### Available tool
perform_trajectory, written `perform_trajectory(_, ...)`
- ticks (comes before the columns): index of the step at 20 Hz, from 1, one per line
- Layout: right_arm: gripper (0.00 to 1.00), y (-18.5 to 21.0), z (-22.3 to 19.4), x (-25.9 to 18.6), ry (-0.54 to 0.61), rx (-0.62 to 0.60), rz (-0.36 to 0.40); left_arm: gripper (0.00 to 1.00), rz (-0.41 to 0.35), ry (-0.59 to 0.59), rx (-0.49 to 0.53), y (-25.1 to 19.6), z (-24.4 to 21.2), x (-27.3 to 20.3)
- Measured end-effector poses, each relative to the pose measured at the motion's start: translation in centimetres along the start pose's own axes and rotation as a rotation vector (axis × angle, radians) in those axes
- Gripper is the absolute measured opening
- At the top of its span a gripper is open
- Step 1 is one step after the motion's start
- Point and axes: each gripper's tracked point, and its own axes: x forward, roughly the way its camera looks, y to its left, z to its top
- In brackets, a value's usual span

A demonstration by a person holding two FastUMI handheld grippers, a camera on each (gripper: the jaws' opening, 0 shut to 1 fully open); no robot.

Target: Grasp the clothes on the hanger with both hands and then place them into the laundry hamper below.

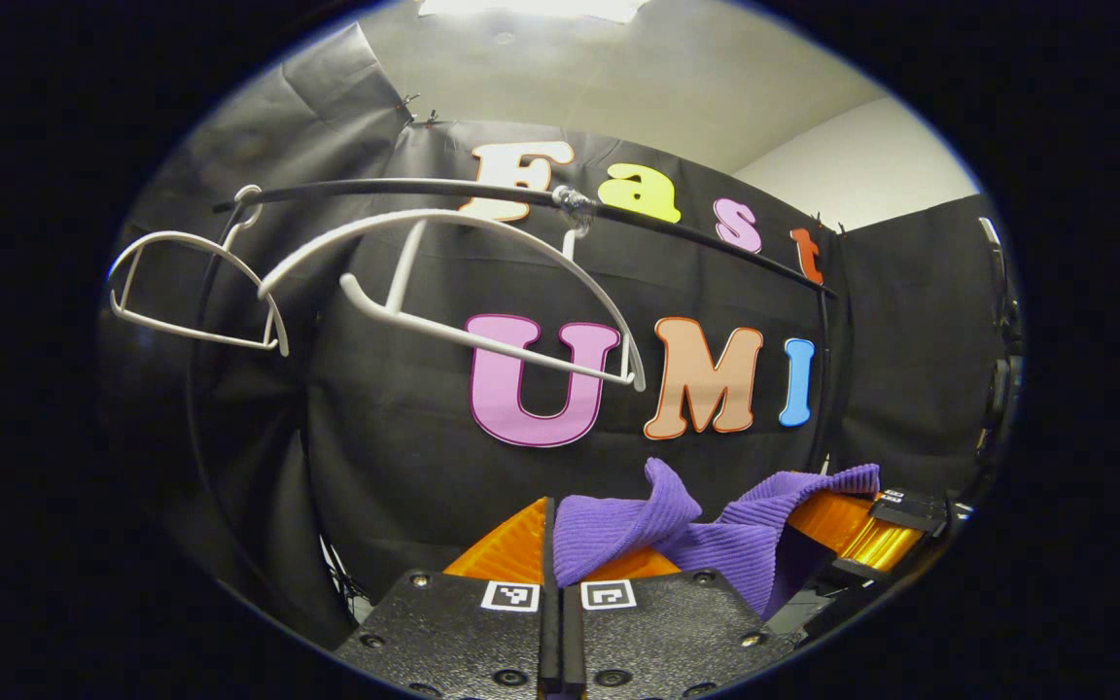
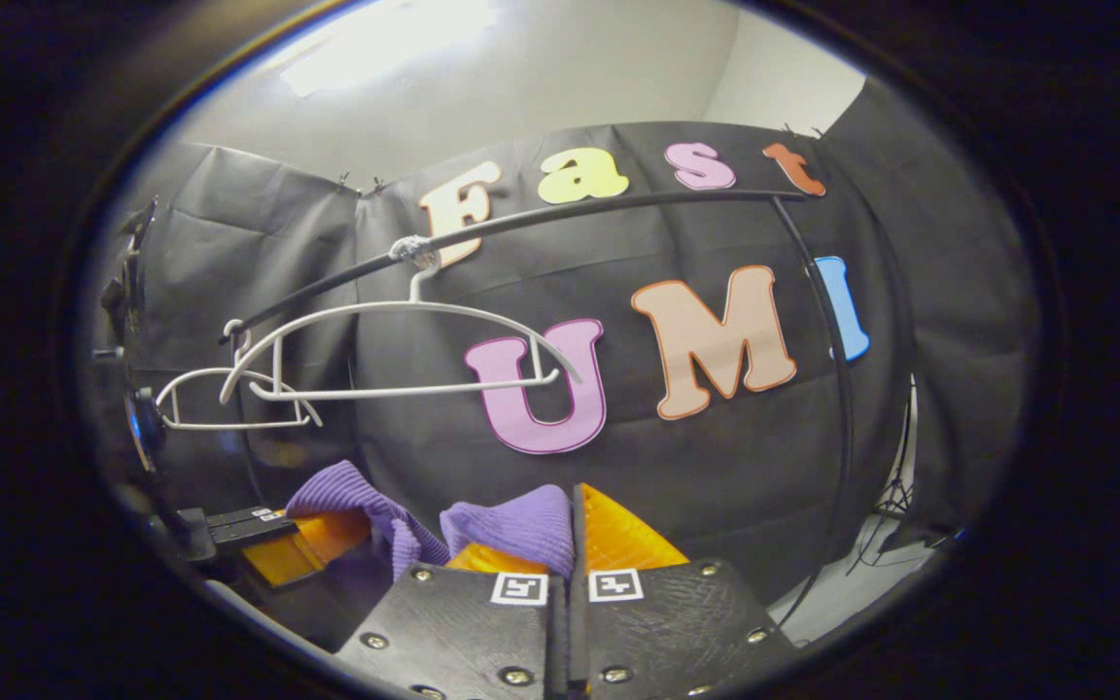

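Observation:
A purple ribbed knit garment (image 1: pixel 677 535) stretches between the two grippers, off the hanger. My left gripper (image 1: pixel 552 544) is shut on one end of the cloth, its orange fingers (image 1: pixel 511 549) pinching it. In the right gripper view my right gripper (image 2: pixel 575 530) is shut on the other end of the purple garment (image 2: pixel 511 525). The right gripper (image 1: pixel 861 530) also appears at the lower right of the left gripper view, and the left gripper (image 2: pixel 278 544) at the lower left of the right gripper view. A bare white hanger (image 1: pixel 482 292) hangs tilted from the black rail (image 1: pixel 677 228) above.
A second bare white hanger (image 1: pixel 191 292) hangs farther left on the same rail. The rail's black curved upright (image 2: pixel 837 350) runs down the right side in the right gripper view. A tripod-like stand (image 2: pixel 895 506) and pale floor lie at the lower right there.

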Motion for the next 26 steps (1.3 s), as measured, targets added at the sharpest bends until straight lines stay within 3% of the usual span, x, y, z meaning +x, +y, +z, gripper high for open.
perform_trajectory(6,0.01,-2.4,-6.0,1.6,0.118,-0.001,-0.036,0.01,-0.017,0.044,0.027,0.1,-5.5,2.3)
perform_trajectory(11,0.01,-3.8,-13.1,2.5,0.250,-0.013,-0.056,0.01,-0.028,0.044,0.127,0.5,-10.8,3.8)
perform_trajectory(19,0.01,-8.0,-22.8,2.6,0.310,-0.003,-0.126,0.01,-0.007,0.079,0.075,1.3,-18.5,5.9)
perform_trajectory(26,0.01,-11.3,-32.8,2.2,0.469,-0.013,-0.195,0.02,0.005,0.253,0.064,2.0,-29.0,6.7)
